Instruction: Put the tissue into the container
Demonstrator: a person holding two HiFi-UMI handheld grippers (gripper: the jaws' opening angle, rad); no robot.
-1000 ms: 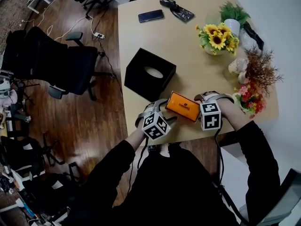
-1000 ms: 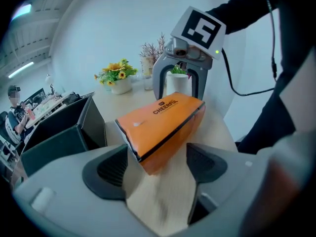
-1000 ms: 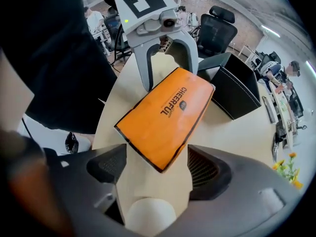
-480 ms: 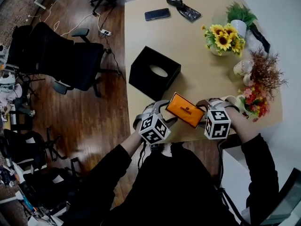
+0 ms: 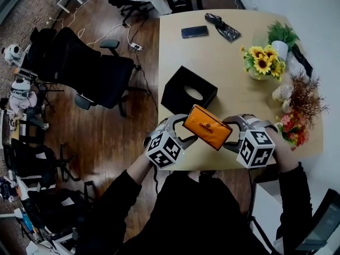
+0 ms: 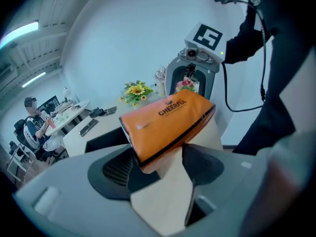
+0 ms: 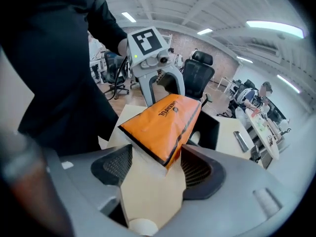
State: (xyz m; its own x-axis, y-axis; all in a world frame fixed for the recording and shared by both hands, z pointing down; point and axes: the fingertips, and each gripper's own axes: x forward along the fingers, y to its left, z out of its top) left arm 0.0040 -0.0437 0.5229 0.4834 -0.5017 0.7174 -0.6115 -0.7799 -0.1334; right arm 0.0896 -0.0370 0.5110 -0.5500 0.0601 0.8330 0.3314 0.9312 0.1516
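The left hand-held gripper (image 5: 179, 130) and the right hand-held gripper (image 5: 232, 132) are facing each other over the near edge of the surface (image 5: 234, 89). Between them they are carrying the orange tissue pack (image 5: 207, 126), lifted off the wood and tilted. The black container (image 5: 188, 92) is sitting just beyond the pack, close to the surface's left edge, with its oval opening facing up. A wide bare stretch of wood is lying to the right of the container, between it and the sunflowers (image 5: 261, 61) and other plants lining the right edge. A phone (image 5: 194, 32) is lying well apart at the far end. An office chair (image 5: 101, 78) is standing on the floor to the left.

The left hand-held gripper is standing fairly wide, its pads (image 6: 118, 169) clamping one short end of the pack (image 6: 165, 122). The right hand-held gripper is likewise spread wide, its pads (image 7: 197, 169) pressing on the opposite end (image 7: 160, 122).
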